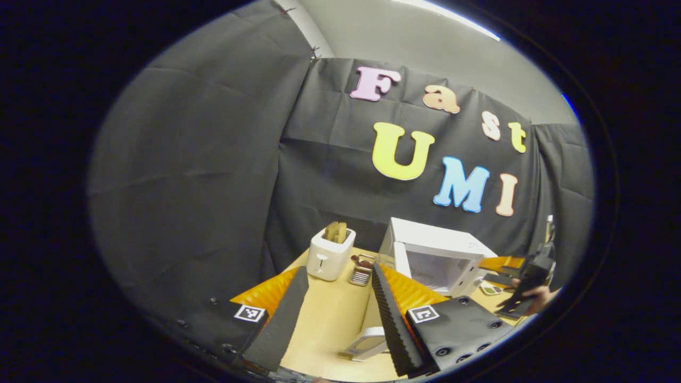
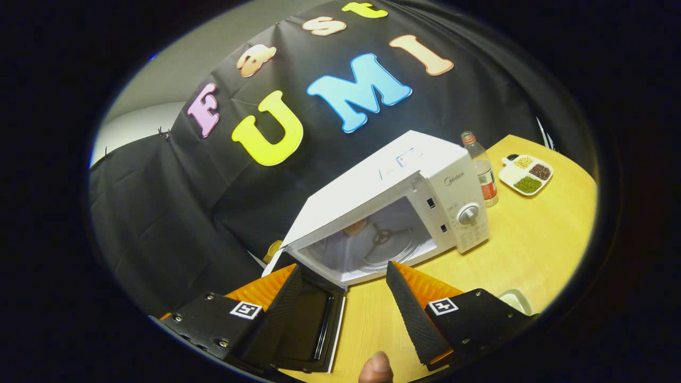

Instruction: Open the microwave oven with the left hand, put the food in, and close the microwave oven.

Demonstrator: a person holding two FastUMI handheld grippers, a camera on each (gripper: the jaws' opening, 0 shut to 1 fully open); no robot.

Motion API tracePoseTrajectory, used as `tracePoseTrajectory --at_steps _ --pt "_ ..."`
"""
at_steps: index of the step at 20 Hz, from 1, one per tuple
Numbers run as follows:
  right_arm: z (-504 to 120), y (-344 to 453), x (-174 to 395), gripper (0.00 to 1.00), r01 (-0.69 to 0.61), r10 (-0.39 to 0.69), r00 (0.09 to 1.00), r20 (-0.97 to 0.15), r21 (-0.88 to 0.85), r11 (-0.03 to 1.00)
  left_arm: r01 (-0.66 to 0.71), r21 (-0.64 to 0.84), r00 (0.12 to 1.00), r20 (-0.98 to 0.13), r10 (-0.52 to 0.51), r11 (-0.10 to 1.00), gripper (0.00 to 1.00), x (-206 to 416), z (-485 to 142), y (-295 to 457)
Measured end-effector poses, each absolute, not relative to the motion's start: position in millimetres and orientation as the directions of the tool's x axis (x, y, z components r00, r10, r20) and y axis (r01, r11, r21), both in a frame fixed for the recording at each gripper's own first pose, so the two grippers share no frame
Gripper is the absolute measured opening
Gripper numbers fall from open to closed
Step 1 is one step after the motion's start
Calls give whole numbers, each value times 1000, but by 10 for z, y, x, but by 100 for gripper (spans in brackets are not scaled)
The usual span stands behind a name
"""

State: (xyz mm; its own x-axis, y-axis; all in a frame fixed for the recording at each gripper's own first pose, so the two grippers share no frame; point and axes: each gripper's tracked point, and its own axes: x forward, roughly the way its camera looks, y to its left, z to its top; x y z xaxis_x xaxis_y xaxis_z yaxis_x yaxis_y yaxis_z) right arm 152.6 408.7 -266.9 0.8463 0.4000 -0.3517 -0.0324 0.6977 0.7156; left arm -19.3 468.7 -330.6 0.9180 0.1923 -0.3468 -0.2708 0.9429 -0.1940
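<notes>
Left tongs (image 1: 340,298) held above the bench (image 1: 330,319), fingers spread wide, nothing between them, aimed toward toaster (image 1: 331,252) and a small rack (image 1: 362,272). Microwave oven (image 2: 393,207) stands on the bench with door (image 2: 311,324) swung open, turntable bare. Right tongs (image 2: 346,298) held low before the open cavity, fingers wide apart, empty; a fingertip (image 2: 375,368) shows at the bottom edge. Bottle (image 2: 481,170) and divided tray (image 2: 526,174) beyond the oven.

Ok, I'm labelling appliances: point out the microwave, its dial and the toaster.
microwave (image 2: 372,175), right gripper view, on its top panel.
dial (image 2: 468,214), right gripper view, on the knob's face.
toaster (image 1: 330,258), left gripper view, on its front side.
</notes>
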Motion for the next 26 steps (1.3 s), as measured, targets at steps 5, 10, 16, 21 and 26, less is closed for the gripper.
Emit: tracePoseTrajectory --at_steps 5,10,16,21,26 --pt "-2383 3928 1023 98 -31 388 841 -376 682 730 -156 -255 949 -308 73 954 77 73 -3698 4576" --pt "-2300 3948 710 98 -38 384 826 -413 638 769 -135 -278 959 -277 55 951 82 117 -3923 4723" --pt "-2211 4090 672 98 -62 386 820 -422 606 793 -172 -373 961 -267 72 912 82 -89 -4224 4911" --pt "-2314 4196 684 98 -79 395 801 -450 575 815 -162 -395 969 -237 70 904 82 -159 -4309 4872" --pt "-2295 4087 706 98 -85 393 807 -440 573 815 -151 -375 953 -301 33 915 75 -4 -4679 4793"
